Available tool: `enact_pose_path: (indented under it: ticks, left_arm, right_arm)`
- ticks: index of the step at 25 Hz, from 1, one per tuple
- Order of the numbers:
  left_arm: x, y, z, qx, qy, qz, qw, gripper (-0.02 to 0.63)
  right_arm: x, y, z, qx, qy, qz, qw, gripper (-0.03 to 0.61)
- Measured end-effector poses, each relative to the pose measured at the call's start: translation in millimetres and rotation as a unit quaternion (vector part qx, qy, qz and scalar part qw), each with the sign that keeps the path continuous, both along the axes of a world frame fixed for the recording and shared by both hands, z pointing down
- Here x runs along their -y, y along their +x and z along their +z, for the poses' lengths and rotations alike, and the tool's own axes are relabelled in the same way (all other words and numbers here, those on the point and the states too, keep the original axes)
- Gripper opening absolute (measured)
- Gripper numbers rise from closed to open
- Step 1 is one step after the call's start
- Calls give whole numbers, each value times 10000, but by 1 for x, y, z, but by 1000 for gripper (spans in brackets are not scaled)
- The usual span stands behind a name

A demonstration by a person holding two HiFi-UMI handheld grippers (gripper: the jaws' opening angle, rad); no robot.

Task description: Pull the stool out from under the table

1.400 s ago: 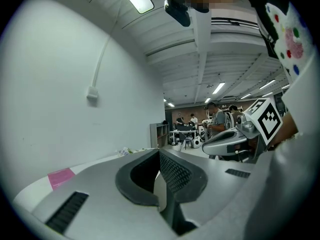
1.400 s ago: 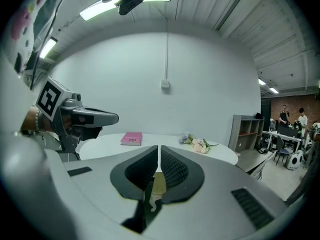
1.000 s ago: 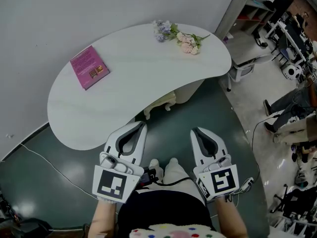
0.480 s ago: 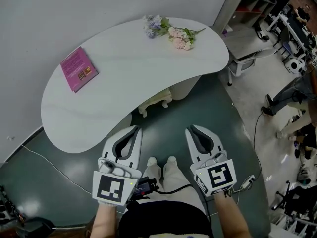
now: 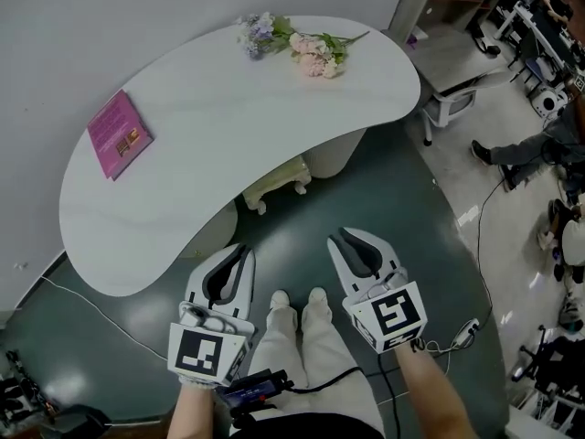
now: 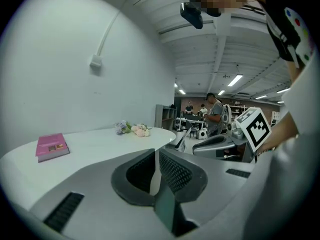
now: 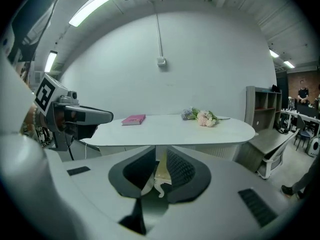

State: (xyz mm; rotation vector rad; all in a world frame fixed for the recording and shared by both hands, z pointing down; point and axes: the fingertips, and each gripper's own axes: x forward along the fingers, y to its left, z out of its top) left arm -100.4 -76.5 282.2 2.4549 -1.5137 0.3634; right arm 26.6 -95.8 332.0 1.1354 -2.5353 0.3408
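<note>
The stool (image 5: 274, 184) is cream with curled legs and stands tucked under the front edge of the white kidney-shaped table (image 5: 228, 108). My left gripper (image 5: 239, 251) hangs over the dark floor just in front of the table edge, shut and empty. My right gripper (image 5: 345, 237) is level with it on the right. It is all but shut, its jaws have just been opening by a sliver, and nothing is between them. Both point at the table and are short of the stool. In the right gripper view a stool leg (image 7: 158, 183) shows through the slit of that gripper (image 7: 161, 157).
A pink book (image 5: 117, 133) and a bunch of flowers (image 5: 302, 48) lie on the table. White pedestals (image 5: 334, 158) hold the table up. The person's feet (image 5: 297, 300) stand between the grippers. A cable (image 5: 91, 309) runs over the floor at the left. A chair (image 5: 452, 99) and people are at the right.
Both grippers have sunk toward the floor and now sit lower than the tabletop's edge. The view has tipped, so more of the stool and the person's legs show.
</note>
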Motion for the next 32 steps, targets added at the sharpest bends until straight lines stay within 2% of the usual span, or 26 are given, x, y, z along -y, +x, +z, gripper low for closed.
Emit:
enact_pose_path:
  ticks: [3, 5, 8, 17, 21, 32]
  left_arm:
    - [4, 7, 28, -130, -176, 12, 9998, 42]
    - [9, 8, 47, -168, -294, -7, 9994, 107]
    - [18, 6, 78, -238, -451, -111, 9986, 133]
    - [44, -5, 156, -260, -775, -383, 9959, 138]
    - [57, -2, 189, -204, -915, -334, 9950, 151]
    - [99, -9, 268, -244, -1404, -638, 9877, 189]
  right_arm:
    - [4, 2, 28, 18, -195, -133, 9997, 137]
    - [9, 2, 47, 8, -297, -159, 9994, 154]
    - [20, 3, 78, 37, -452, -133, 9989, 170]
    - [54, 1, 154, 139, -674, -52, 9976, 186]
    - [71, 3, 187, 92, -769, -17, 9970, 192]
    - [116, 12, 259, -166, -1037, -105, 9944, 209]
